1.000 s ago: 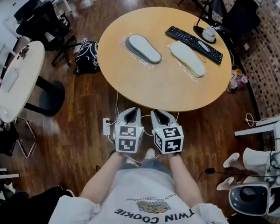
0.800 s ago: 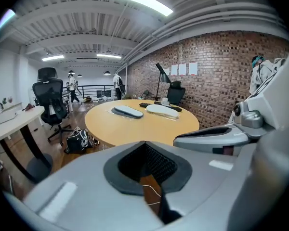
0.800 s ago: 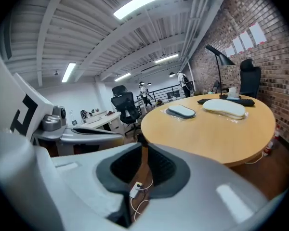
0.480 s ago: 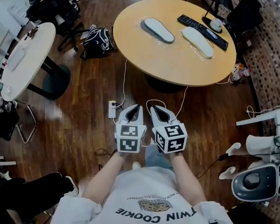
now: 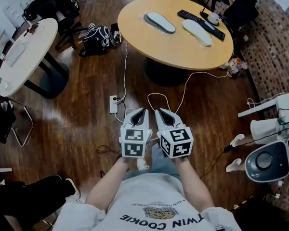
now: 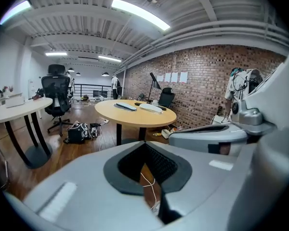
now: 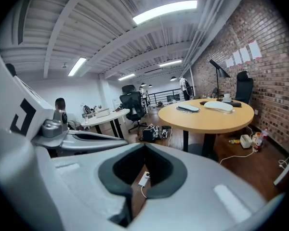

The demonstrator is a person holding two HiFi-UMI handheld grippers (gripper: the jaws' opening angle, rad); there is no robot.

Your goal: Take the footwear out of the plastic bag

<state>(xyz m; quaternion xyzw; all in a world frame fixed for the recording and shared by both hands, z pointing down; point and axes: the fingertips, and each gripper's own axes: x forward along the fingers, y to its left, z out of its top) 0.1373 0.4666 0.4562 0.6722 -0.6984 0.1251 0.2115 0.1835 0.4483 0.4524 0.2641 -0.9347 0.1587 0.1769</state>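
Farther from the table (image 5: pixel 178 49) now, left gripper (image 5: pixel 141 110) clenched empty, right gripper (image 5: pixel 160 111) just closed empty; slippers (image 5: pixel 160 22) seemingly beyond reach.

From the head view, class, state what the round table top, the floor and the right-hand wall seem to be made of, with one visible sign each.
Round table top: probably wood or wood-look laminate, light tan, smooth and matt.
Floor: dark wooden planks with a glossy finish; board seams and reflections show.
Wall: bare red-brown brick; mortar lines are visible.
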